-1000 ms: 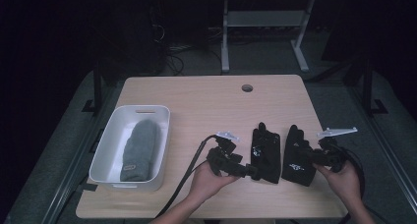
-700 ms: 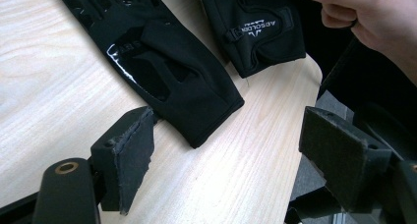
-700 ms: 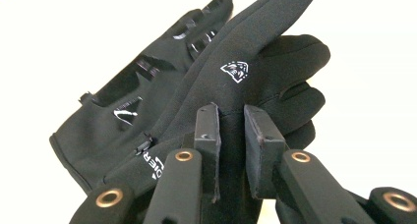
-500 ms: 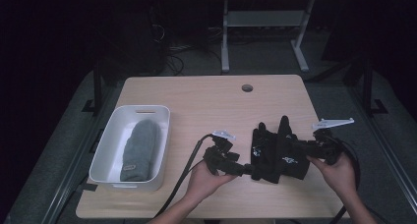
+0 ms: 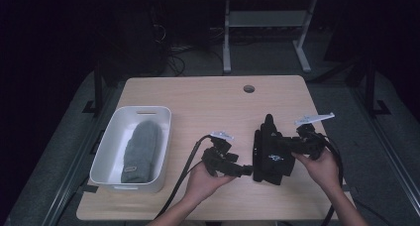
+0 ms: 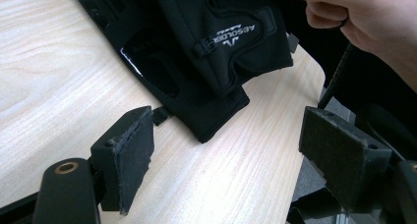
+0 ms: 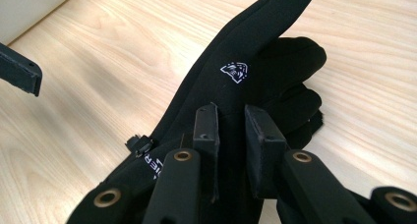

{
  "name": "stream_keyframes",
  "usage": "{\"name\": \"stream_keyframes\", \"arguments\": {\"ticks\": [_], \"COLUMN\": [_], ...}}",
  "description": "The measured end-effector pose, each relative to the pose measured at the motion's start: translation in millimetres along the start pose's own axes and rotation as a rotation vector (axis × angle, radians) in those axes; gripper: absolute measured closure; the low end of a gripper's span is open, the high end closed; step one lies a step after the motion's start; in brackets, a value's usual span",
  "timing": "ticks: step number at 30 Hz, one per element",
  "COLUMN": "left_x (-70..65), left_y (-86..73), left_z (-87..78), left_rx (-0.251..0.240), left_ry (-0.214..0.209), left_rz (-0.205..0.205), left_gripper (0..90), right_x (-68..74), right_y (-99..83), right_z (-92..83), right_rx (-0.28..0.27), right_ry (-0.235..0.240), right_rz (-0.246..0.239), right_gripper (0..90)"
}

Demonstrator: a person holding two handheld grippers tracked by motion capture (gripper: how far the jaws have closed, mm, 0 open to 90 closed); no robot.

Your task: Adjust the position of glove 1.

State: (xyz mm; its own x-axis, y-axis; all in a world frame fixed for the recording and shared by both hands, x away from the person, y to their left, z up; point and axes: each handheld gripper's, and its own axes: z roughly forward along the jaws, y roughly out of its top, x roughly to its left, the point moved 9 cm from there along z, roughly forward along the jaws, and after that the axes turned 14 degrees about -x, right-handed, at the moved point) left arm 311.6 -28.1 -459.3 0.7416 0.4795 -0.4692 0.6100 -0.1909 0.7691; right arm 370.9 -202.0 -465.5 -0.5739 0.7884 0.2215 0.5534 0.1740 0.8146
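Observation:
Two black gloves (image 5: 271, 157) lie stacked near the table's front right. The upper glove (image 7: 246, 62), marked with a small white logo, is pinched near its cuff by my right gripper (image 7: 231, 130), which is shut on it. That right gripper (image 5: 297, 144) reaches in from the right side of the pile. In the left gripper view the upper glove (image 6: 231, 32) overlaps the lower glove (image 6: 162, 81). My left gripper (image 6: 233, 148) is open just short of the gloves' cuffs, nothing between its pads, and sits at the left of the pile as the left gripper (image 5: 241, 170).
A white bin (image 5: 143, 109) holding a grey knitted mitten (image 5: 141, 149) stands at the table's front left. A round cable hole (image 5: 249, 88) is near the far edge. The table's right edge (image 6: 314, 76) runs close behind the gloves.
My right gripper has carried the right-hand glove leftward and a little up, bringing it on top of the other glove. The left gripper has stayed in place.

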Motion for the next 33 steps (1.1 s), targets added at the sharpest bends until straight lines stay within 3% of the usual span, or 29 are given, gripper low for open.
{"name": "stream_keyframes", "arguments": {"ticks": [8,18,22,25,33], "left_x": [2.2,4.9,5.0,5.3,3.5], "left_y": [-0.1,-1.5,-2.8,-3.9,-11.1], "left_z": [-1.1,-0.8,1.2,3.3,18.1], "left_rx": [-0.007,-0.01,-0.01,-0.008,0.018], "left_ry": [-0.001,-0.003,-0.003,-0.005,-0.005], "left_rz": [-0.014,-0.028,-0.039,-0.04,-0.05], "left_gripper": [20.6,20.5,20.5,20.5,21.2], "right_x": [5.6,7.5,7.3,4.0,-20.9], "right_y": [-1.0,-16.7,-20.7,-19.1,-18.4], "right_z": [15.4,28.6,30.0,27.5,22.2], "right_rx": [0.02,0.065,0.088,0.075,0.047], "right_ry": [0.011,0.019,0.013,0.009,-0.035], "right_rz": [-0.019,-0.02,-0.018,-0.018,0.086], "right_gripper": [75.9,71.7,63.0,54.2,38.9]}}
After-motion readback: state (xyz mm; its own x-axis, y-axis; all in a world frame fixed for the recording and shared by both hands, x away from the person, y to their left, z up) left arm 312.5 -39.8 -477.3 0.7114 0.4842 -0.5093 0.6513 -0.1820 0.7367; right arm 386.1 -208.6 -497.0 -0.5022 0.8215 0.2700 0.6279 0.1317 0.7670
